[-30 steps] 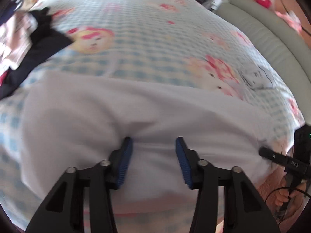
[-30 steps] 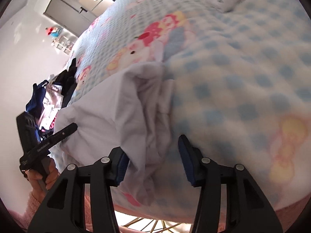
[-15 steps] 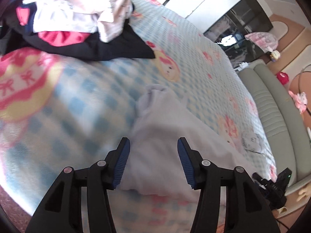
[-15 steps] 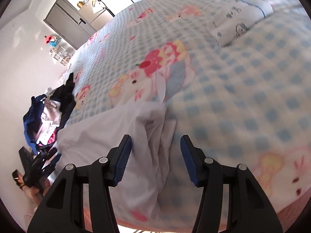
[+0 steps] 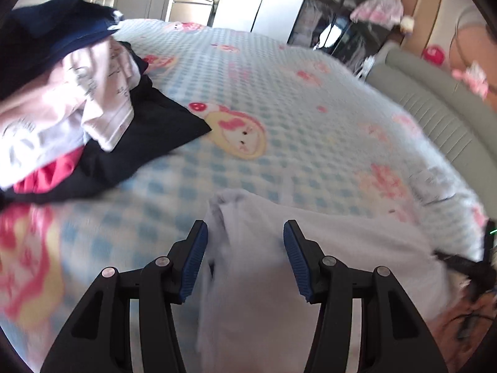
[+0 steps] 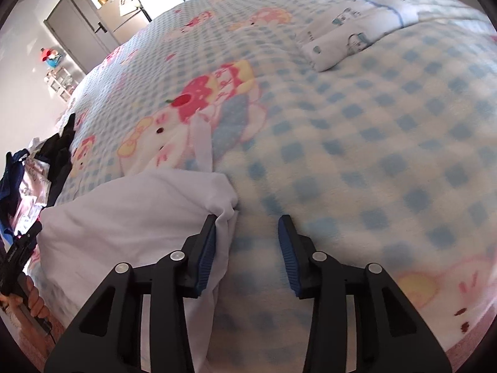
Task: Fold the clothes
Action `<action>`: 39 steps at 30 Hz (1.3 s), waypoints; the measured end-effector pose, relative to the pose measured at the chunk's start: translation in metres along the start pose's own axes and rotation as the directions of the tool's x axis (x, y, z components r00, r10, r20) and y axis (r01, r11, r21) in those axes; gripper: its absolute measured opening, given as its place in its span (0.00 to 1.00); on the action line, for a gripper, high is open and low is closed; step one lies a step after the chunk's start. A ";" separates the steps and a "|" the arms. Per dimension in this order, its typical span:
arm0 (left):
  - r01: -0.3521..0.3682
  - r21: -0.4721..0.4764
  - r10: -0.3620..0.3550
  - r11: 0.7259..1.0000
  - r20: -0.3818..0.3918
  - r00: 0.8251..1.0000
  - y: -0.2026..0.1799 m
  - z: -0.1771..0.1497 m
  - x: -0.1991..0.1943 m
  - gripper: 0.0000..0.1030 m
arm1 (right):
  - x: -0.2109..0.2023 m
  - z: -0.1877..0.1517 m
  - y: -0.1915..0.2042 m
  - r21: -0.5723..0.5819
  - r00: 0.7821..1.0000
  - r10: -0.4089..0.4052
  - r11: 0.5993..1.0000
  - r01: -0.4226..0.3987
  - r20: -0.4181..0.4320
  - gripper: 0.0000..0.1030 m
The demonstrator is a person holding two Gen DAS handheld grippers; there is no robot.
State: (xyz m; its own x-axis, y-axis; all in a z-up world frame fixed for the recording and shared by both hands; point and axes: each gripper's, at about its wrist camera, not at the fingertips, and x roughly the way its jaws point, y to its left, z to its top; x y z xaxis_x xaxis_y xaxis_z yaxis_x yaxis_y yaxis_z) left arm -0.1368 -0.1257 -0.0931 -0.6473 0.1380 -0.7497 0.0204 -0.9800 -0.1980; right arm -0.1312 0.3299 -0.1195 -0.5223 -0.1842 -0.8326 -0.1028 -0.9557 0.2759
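**Both claws flank the white garment's ends**

The white garment [image 5: 279,248] lies near the blanket's [image 6: 372,155] front edge, long axis running left to right between the claws. The left gripper [image 5: 245,261] gapes wide, straddling its bunched left end at 12 o'clock. The right gripper [image 6: 247,255], equally wide, has the right end at 10 o'clock, cloth brushing its left pad. Neither holds anything.
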 end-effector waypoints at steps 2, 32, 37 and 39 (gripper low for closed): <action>-0.080 0.018 0.081 0.997 -0.060 0.995 0.004 0.008 0.022 0.51 | -0.009 0.004 -0.004 0.004 0.999 -0.048 0.999 0.048 0.021 0.35; 0.173 -0.129 -0.183 0.976 -0.064 0.981 0.019 0.018 0.042 0.37 | 0.008 0.023 0.021 -0.038 0.992 0.129 0.991 -0.129 -0.002 0.14; 0.092 -0.110 -0.088 0.990 0.044 0.995 0.018 0.013 -0.004 0.44 | 0.001 0.019 0.018 -0.003 0.992 0.123 0.992 -0.123 0.007 0.29; 0.072 -0.057 -0.066 0.996 0.100 0.993 0.007 0.008 -0.028 0.44 | -0.017 0.018 0.024 -0.036 0.996 0.061 0.998 -0.059 0.067 0.29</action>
State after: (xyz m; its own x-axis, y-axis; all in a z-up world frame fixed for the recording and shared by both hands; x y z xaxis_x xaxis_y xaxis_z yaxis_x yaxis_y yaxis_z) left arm -0.1244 -0.1376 -0.0685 -0.7199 0.1870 -0.6684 0.0176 -0.9578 -0.2870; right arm -0.1403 0.3144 -0.0898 -0.5833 -0.2266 -0.7800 -0.0412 -0.9508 0.3070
